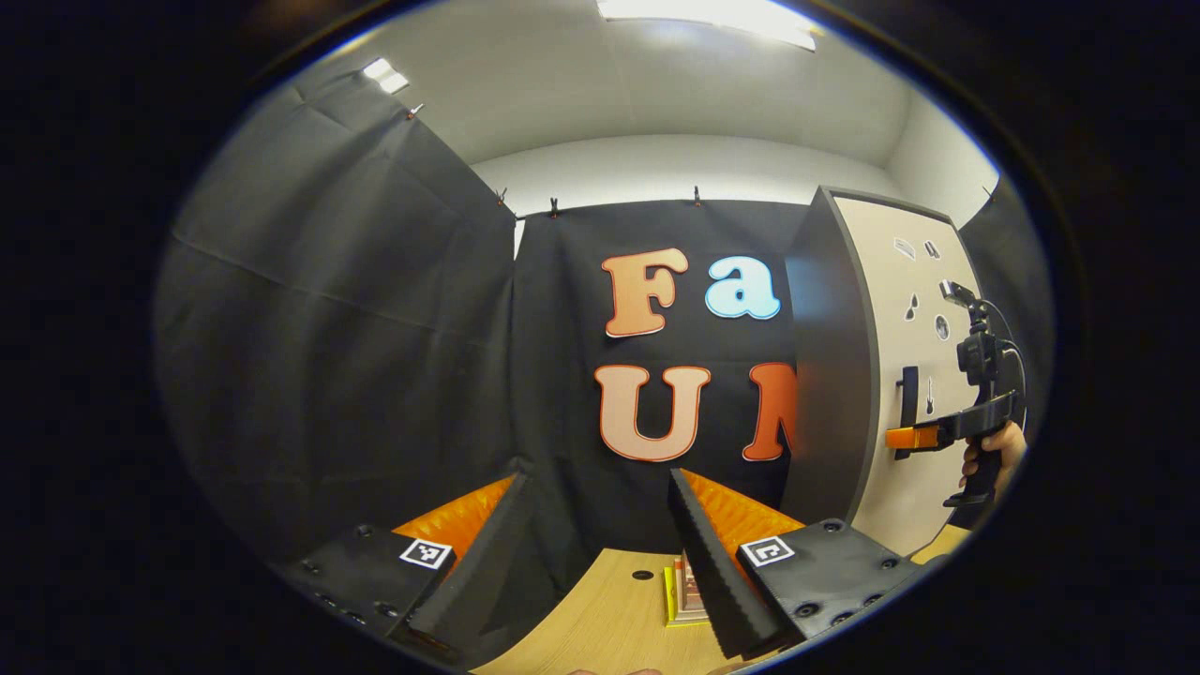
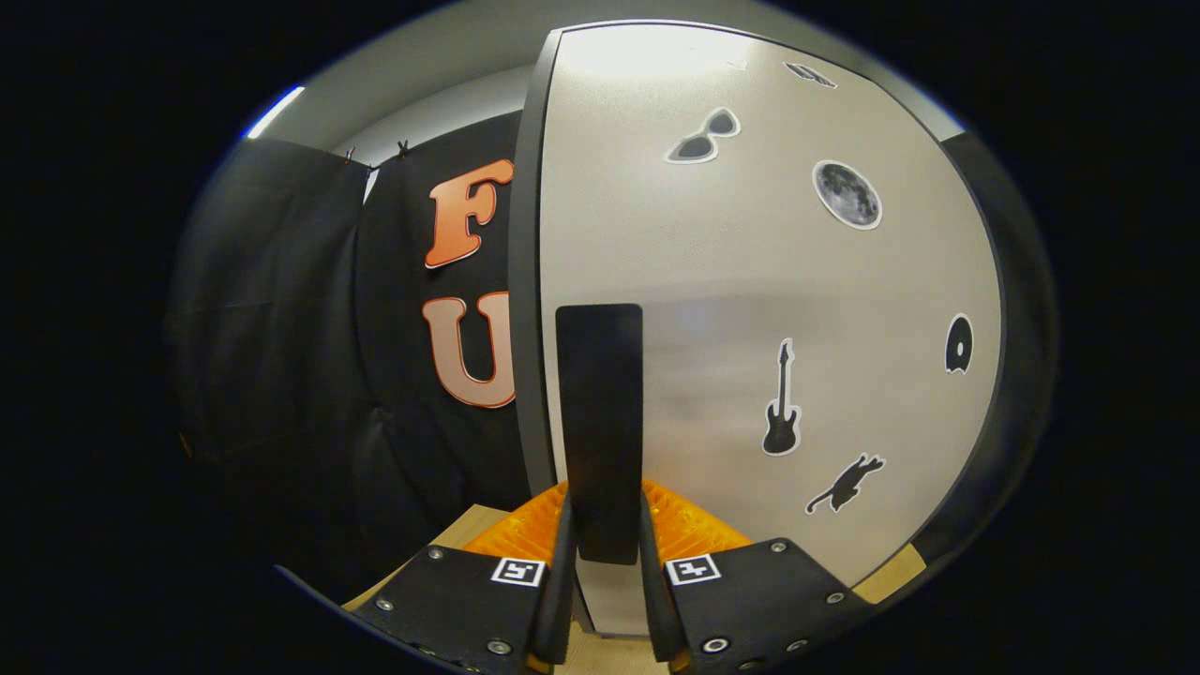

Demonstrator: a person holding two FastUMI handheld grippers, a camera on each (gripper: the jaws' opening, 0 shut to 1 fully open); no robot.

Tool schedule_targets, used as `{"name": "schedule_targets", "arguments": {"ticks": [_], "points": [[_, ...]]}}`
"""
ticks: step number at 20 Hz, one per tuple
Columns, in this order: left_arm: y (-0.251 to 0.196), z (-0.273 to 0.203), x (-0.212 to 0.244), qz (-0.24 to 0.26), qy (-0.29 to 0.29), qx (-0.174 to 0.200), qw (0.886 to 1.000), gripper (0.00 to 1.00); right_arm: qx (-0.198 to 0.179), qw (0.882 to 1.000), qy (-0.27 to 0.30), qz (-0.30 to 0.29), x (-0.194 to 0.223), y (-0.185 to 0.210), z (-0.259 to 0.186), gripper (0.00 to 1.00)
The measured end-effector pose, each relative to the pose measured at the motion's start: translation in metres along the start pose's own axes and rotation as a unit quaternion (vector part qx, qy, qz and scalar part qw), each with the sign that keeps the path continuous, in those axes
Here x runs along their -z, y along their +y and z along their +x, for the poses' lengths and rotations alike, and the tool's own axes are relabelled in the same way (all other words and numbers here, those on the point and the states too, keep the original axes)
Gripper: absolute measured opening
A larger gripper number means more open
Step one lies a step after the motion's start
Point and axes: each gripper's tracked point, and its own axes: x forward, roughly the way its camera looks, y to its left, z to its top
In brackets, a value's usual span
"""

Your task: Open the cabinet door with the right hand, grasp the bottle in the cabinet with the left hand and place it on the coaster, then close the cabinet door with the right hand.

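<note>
The cabinet [image 1: 830, 375] stands at the right of the table, its pale door [image 2: 750, 281] carrying several stickers and a black upright handle [image 2: 600, 394]. My right gripper [image 2: 605, 494] has one finger on each side of that handle and is shut on it. From the left gripper view, the right gripper [image 1: 914, 437] sits at the handle [image 1: 907, 394], held by a hand [image 1: 998, 450]. My left gripper [image 1: 598, 478] hangs open over the table, well left of the cabinet, with nothing between its fingers. A small square coaster [image 1: 682, 595] with a yellow edge lies just beyond it. Whatever is inside the cabinet is hidden.
The wooden table [image 1: 600, 609] runs under my left gripper and has a small dark hole [image 1: 642, 574] in it. Black cloth walls close the booth at the back and left. The cabinet's dark side panel faces the left gripper.
</note>
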Motion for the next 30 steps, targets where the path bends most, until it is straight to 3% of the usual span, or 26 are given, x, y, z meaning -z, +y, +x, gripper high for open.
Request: {"name": "schedule_targets", "arguments": {"ticks": [4,9,13,19,24,30], "points": [[-0.024,0.005,-0.001,0.01,0.004,0.011,1.0,0.93,-0.021,1.0,-0.012,-0.01,0.001,0.002,-0.007,0.24],[-0.055,0.0,-0.011,0.04,-0.017,0.019,0.999,0.93,-0.076,0.997,-0.026,-0.009,-0.006,0.011,-0.046,0.24],[-0.103,0.006,-0.004,0.019,-0.003,0.071,0.997,0.98,-0.12,0.992,-0.044,-0.004,-0.004,0.007,-0.093,0.24],[-0.147,0.007,-0.002,0.021,-0.003,0.096,0.995,0.96,-0.153,0.985,-0.083,-0.013,-0.006,-0.002,-0.114,0.24],[-0.205,0.018,0.012,0.009,0.007,0.142,0.99,0.95,-0.156,0.982,-0.109,-0.011,-0.005,-0.013,-0.127,0.24],[-0.278,0.018,0.023,0.001,0.008,0.199,0.98,0.93,-0.124,0.981,-0.146,-0.013,-0.005,-0.032,-0.143,0.24]]}}
